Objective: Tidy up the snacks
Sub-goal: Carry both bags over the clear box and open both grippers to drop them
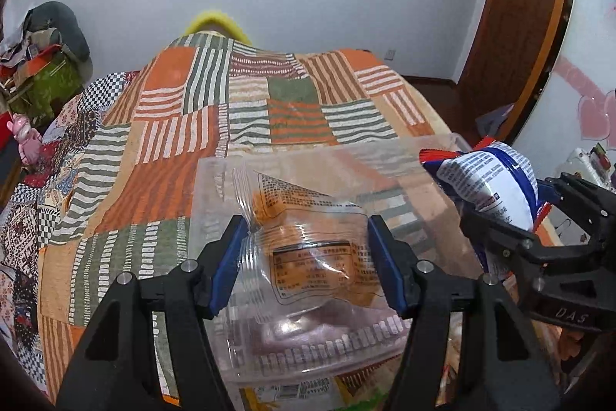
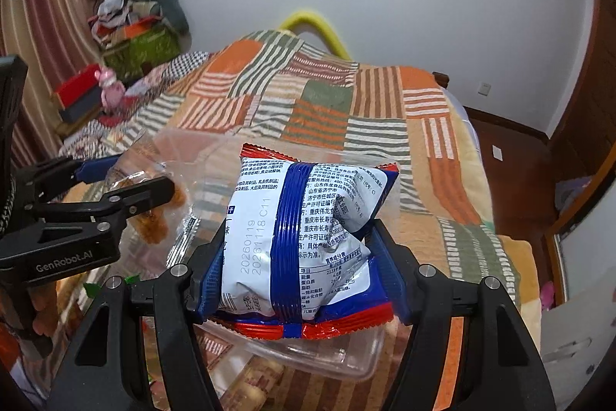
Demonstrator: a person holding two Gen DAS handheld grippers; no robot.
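My left gripper is shut on a clear snack packet with orange print and holds it over a clear plastic box on the bed. My right gripper is shut on a blue, white and red snack bag, held above the same box. In the left wrist view the bag and right gripper sit at the right. In the right wrist view the left gripper holds the clear packet at the left. A purple packet lies in the box.
A patchwork blanket in orange, green and white covers the bed. More snack packets lie under and beside the box. A pile of boxes and clothes stands at the far left. A wooden door is at the right.
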